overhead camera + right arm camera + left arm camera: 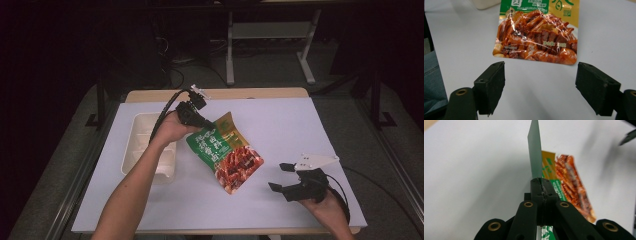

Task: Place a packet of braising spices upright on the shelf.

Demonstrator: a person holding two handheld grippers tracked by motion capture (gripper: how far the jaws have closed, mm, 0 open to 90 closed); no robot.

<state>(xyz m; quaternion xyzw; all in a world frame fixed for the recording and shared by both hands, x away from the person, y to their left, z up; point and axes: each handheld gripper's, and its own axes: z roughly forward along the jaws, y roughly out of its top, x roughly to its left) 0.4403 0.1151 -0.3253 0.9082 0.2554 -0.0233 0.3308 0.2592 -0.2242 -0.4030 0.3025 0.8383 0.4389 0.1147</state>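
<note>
L gripper (206,123) clamped on upper edge of snack pouch (226,152), jaws pinched tight on the green seal per left gripper view (541,187); pouch (564,182) hanging tilted over mid-table, lower end w/ food print near or just touching the white mat (280,125) — can't tell which. R gripper (284,179) resting low at right-front, jaws spread wide, nothing held; in right gripper view (540,82) pouch bottom (536,35) sits just ahead of the gap, apart from both pads. White tray (137,145) left of pouch, under L forearm.

Likely step: bringing R in to take pouch bottom, maybe for tearing or tipping toward tray.

Risks, judged from here: thin pinch on slick film → pouch could slip or swing if L jerks; glossy foil may crumple & slide out of R pads if closed on the very edge; closing too low could snag the mat instead; pulling apart too hard → sudden tear, contents spilt short of tray.
</note>
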